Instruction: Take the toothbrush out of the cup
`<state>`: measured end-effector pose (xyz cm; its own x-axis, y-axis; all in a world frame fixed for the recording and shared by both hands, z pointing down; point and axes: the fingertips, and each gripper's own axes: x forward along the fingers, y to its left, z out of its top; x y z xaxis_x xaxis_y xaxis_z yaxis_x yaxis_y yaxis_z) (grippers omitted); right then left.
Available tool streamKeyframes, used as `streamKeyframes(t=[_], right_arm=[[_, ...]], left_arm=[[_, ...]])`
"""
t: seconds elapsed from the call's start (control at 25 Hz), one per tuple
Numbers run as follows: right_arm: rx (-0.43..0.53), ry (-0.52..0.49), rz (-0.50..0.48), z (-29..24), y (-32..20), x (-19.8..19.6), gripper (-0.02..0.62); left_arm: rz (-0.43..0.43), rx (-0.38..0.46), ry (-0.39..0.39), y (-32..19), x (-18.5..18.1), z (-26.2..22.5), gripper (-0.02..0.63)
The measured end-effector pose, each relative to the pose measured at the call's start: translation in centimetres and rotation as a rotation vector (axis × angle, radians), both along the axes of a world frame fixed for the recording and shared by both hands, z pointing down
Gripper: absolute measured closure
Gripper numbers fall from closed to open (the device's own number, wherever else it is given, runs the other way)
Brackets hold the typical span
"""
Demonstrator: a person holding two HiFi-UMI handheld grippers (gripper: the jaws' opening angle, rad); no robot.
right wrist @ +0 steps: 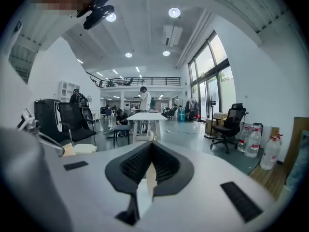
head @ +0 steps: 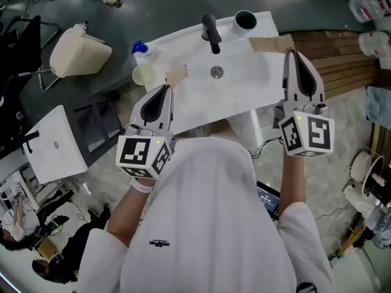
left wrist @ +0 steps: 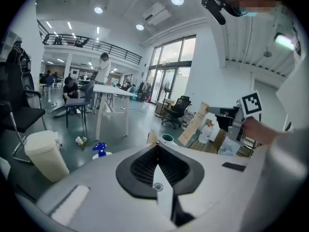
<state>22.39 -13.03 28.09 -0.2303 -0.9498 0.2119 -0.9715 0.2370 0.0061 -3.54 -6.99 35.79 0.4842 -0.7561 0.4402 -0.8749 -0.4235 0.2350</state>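
Hovering over the white sink [head: 241, 87], the left gripper [head: 174, 77] and right gripper [head: 275, 44] each have their jaws pressed together with nothing between them. The cup [head: 245, 20] stands on the sink's rear rim, just right of the black faucet [head: 211, 32]. The toothbrush cannot be made out in any view.

The left gripper [left wrist: 157, 144] has its jaws pressed together with nothing between them. Just past their tips stands a teal-rimmed cup [left wrist: 166, 138]. A blue spray bottle [left wrist: 99, 149] and a cream bin [left wrist: 45, 153] are further left.
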Motion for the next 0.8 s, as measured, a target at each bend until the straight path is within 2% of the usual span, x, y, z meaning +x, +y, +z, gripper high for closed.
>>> streamKeyframes(t=[0.4,0.8], right_arm=[[-0.084,0.006,-0.032,2.9,6.2,-2.7,0.589],[-0.069,-0.025,-0.077,2.5,7.6,-4.2,0.589]], left_arm=[[0.032,0.055,0.03,1.9,-0.6,-2.5,0.6],[0.046,0.055,0.024,3.4,-0.6,-2.8,0.6]])
